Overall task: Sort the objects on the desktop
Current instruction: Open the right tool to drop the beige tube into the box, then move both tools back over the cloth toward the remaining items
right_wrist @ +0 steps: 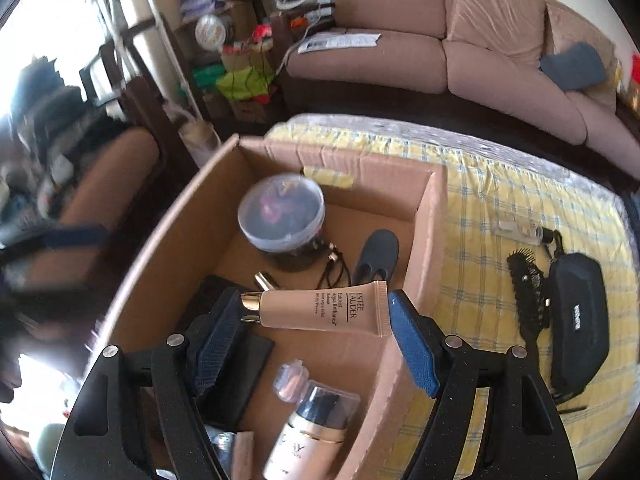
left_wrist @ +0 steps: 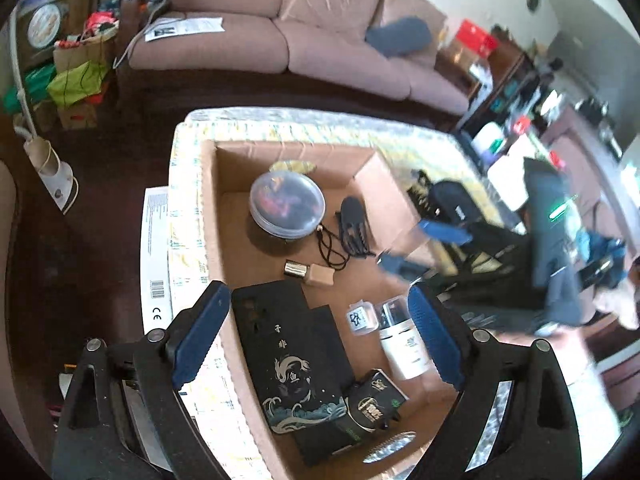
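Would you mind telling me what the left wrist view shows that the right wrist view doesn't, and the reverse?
Only the left wrist view shows the black phone case with its fish design and the open, empty left gripper. Only the right wrist view shows the beige makeup tube held between the right gripper's jaws, and the black hairbrush on the yellow cloth. Both show the cardboard box, its round clear container and the sofa.

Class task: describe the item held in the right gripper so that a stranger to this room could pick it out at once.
Find the open cardboard box on the yellow checked cloth. Above its floor the right gripper clamps a beige makeup tube lengthwise, the only tube with a gold cap.
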{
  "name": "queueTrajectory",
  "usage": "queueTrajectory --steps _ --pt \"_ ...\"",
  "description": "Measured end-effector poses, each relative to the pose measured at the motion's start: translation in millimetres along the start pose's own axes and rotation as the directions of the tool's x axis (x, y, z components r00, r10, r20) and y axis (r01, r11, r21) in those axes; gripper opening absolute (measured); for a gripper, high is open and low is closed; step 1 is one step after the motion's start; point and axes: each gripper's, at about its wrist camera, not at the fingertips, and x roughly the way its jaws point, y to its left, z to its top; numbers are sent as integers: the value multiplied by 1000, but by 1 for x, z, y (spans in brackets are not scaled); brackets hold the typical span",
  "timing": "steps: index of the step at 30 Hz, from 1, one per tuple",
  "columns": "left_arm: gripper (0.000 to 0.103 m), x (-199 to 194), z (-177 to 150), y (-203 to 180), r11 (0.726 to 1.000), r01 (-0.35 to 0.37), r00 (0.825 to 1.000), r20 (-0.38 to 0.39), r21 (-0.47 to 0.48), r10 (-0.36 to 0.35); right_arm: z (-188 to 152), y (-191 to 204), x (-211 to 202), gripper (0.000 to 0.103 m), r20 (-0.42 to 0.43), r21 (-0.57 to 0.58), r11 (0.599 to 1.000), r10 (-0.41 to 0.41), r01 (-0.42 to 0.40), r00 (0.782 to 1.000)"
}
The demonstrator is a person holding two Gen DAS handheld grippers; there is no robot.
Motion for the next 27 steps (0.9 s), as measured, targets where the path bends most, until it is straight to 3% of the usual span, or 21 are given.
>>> queueTrajectory --steps 5,11,20,27 --pt "91 -5 -5 3 999 24 1000 14 -35 -24 -9 35 37 76 -84 -203 970 -151 132 985" --pt "91 -1 -13 7 998 38 999 5 -52 -37 -20 49 76 76 -135 -368 890 -339 271 931" --pt "91 1 -20 7 998 39 999 -6 -58 -40 -19 37 89 78 -181 -352 894 -356 278 917" --pt "95 -5 -21 8 997 29 1000 -3 -74 -29 -13 27 63 83 -141 -295 917 -318 267 938"
